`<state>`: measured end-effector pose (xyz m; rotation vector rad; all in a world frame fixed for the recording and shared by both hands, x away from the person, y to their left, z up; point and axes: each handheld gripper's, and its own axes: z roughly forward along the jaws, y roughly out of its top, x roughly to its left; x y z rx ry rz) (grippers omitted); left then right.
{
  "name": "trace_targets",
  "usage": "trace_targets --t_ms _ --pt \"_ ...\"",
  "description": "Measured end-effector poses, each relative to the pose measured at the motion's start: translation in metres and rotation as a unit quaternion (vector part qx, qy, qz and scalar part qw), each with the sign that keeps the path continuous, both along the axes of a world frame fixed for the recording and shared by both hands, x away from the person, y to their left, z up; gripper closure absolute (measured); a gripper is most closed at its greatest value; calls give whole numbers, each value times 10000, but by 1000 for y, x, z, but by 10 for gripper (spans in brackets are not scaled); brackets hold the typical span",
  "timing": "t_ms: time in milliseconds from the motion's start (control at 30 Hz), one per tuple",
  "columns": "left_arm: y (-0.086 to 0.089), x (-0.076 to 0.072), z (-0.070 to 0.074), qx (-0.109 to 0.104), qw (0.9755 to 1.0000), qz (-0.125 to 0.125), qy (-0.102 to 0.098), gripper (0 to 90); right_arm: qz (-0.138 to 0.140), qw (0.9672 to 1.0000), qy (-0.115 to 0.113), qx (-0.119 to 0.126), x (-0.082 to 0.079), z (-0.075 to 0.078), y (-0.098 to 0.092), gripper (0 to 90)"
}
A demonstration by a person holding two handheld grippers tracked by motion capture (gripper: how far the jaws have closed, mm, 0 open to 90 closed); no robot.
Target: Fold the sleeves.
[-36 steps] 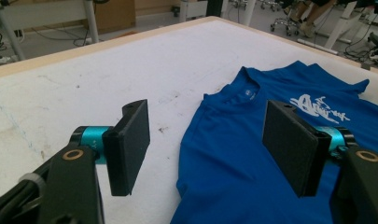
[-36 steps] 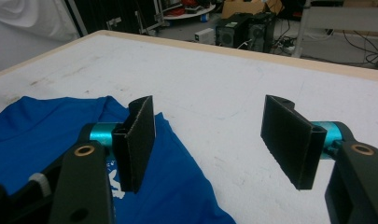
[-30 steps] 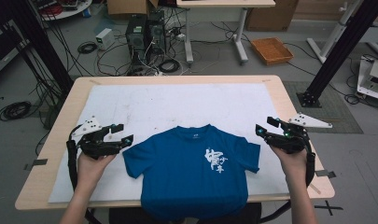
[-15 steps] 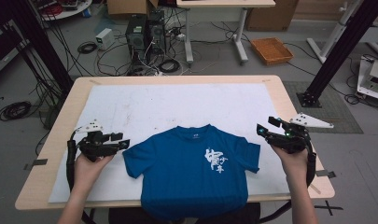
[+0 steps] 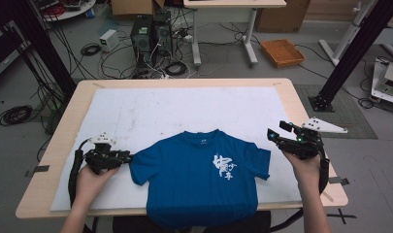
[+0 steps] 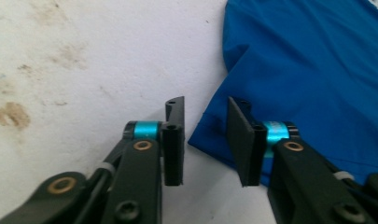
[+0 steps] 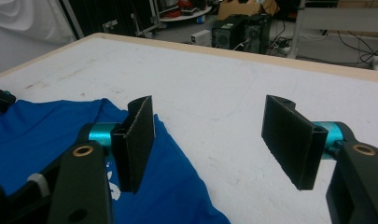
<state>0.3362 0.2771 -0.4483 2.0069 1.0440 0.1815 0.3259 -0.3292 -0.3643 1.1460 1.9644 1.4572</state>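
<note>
The blue T-shirt [image 5: 199,182], flat on the table's [image 5: 68,126] near edge, looks light and limp, best pinched at a sleeve hem, where the left gripper's [image 6: 205,140] jaws have just been closing with the hem corner between them, while the right gripper [image 5: 276,137] hangs open.

Table [image 5: 301,104]: light wood top, rectangular, with rounded corners; its bare edge shows as a border on the left, far and right sides.

Mat [image 5: 194,109]: white sheet lying flat on the table and covering most of the top; marked with faint brown stains and scuffs, mostly on its left half.

Shirt [image 5: 184,179]: blue T-shirt spread flat on the mat, at the near middle; collar toward the far side, sleeves out to left and right, white print on the chest's right side. Its hem hangs over the table's near edge.
</note>
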Motion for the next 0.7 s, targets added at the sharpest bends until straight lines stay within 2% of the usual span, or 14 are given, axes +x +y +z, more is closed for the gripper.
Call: trace_targets --t_ms 67,200,267,300,333,367,433,467,600,633,667,700 --pt "1 0 0 -27 10000 -3 43 756 6 10000 10 2 0 0 0 347" --pt "3 -1 2 -254 9996 -124 68 866 -2 10000 7 1 0 0 0 348" --pt "2 -3 7 -459 9988 -152 84 871 -5 10000 2 11 0 0 0 348" --pt "2 -3 7 -459 9988 -152 84 872 -5 10000 2 11 0 0 0 348" --pt "0 -5 16 -648 9975 -275 73 872 -13 10000 -7 3 0 0 -1 348" --pt "-2 -5 19 -678 9972 -319 61 872 -9 10000 -6 3 0 1 -1 348" --pt "-7 -8 27 -892 9950 -443 41 874 -14 10000 -1 5 0 0 -1 348" --pt "-9 -8 30 -907 9946 -496 8 875 -20 10000 8 11 0 0 -2 348" --pt "-21 -8 43 -1264 9897 -672 -18 876 -40 10000 -9 24 -1 1 -4 348" --pt "-21 -8 43 -1264 9897 -672 -18 877 -44 10000 -20 31 -1 1 -4 348" --pt "-27 -7 47 -1454 9868 -714 44 877 -44 10000 -28 33 -1 1 -4 347" --pt "-30 -6 48 -1497 9859 -749 37 878 -50 10000 -33 31 -1 2 -4 348"
